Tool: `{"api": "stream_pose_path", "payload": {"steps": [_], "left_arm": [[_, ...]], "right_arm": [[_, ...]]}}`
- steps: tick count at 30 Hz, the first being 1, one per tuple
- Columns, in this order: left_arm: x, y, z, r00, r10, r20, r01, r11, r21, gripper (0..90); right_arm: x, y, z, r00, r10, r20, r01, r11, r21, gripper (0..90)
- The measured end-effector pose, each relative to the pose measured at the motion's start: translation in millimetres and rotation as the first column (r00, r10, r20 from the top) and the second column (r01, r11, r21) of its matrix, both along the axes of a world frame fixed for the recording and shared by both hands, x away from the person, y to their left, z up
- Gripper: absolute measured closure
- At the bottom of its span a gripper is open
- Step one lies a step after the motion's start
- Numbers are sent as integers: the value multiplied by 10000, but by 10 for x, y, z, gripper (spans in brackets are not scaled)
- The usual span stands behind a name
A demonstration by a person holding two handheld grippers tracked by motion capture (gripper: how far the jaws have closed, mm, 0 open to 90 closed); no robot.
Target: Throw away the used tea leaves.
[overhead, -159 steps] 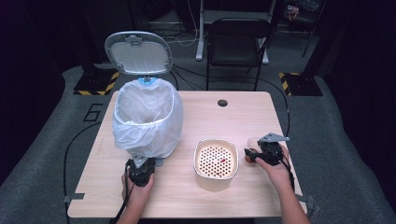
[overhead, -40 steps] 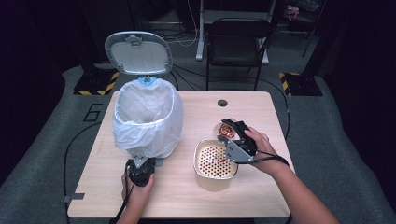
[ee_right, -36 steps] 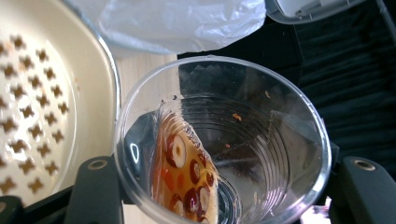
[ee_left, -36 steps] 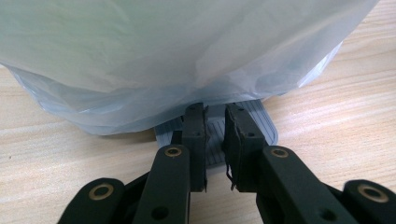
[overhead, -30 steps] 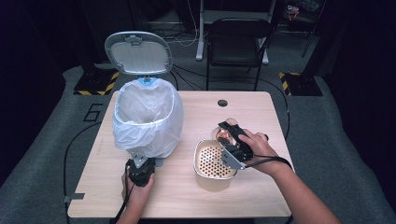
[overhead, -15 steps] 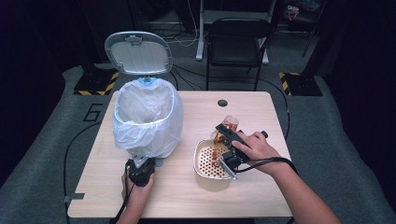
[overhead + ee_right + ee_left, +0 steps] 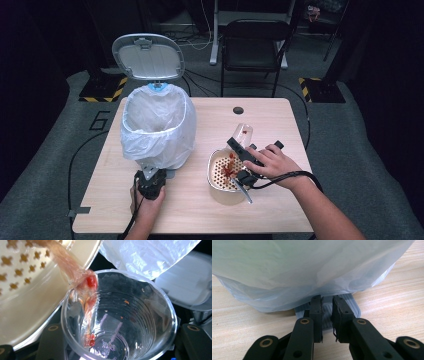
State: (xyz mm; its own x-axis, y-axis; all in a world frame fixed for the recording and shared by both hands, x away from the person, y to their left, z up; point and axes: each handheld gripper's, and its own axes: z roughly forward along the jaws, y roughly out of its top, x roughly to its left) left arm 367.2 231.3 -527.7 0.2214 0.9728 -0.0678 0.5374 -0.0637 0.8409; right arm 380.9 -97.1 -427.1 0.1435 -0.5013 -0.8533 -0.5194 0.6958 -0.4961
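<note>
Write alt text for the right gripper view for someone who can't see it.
A clear plastic cup, held tipped in the right gripper, pours reddish liquid with red bits over its rim into a cream perforated strainer bowl. Behind it are a white bin liner and a grey lid.

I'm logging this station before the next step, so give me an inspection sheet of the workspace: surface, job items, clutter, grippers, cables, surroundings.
Surface: wooden table, round grommet hole near the far edge.
Job's things: clear plastic cup tipped over the perforated strainer bowl, reddish liquid and bits running out; lined pedal bin, lid up.
Clutter: nothing seen.
Grippers: right gripper shut on the cup; left gripper shut, jaws over the bin's pedal.
Cables: one trailing from each gripper; more on the floor.
Surroundings: black chair behind the table, dark room.
</note>
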Motion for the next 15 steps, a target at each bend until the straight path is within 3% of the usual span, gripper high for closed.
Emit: {"api": "stream_pose_path", "payload": {"steps": [3,5,13,14,15], "left_arm": [[1,-2,-1,10000,27,21,-27,10000,-49,786],[0,0,1,10000,9,4,-9,10000,-28,786],[0,0,2,10000,-4,-18,4,10000,-24,786],[-2,14,9,10000,-82,-7,82,9997,227,786],[0,0,1,10000,-18,1,18,10000,-2,786]], "right_arm": [[-3,-18,-44,9999,-64,137,66,9999,-129,364],[-4,-29,-80,9998,-111,184,107,9997,201,363],[-17,-18,-53,9995,27,326,-30,9999,101,362],[-17,-15,-51,9994,46,348,-49,10000,80,362],[-19,-16,-52,9995,31,315,-35,9999,105,362]]}}
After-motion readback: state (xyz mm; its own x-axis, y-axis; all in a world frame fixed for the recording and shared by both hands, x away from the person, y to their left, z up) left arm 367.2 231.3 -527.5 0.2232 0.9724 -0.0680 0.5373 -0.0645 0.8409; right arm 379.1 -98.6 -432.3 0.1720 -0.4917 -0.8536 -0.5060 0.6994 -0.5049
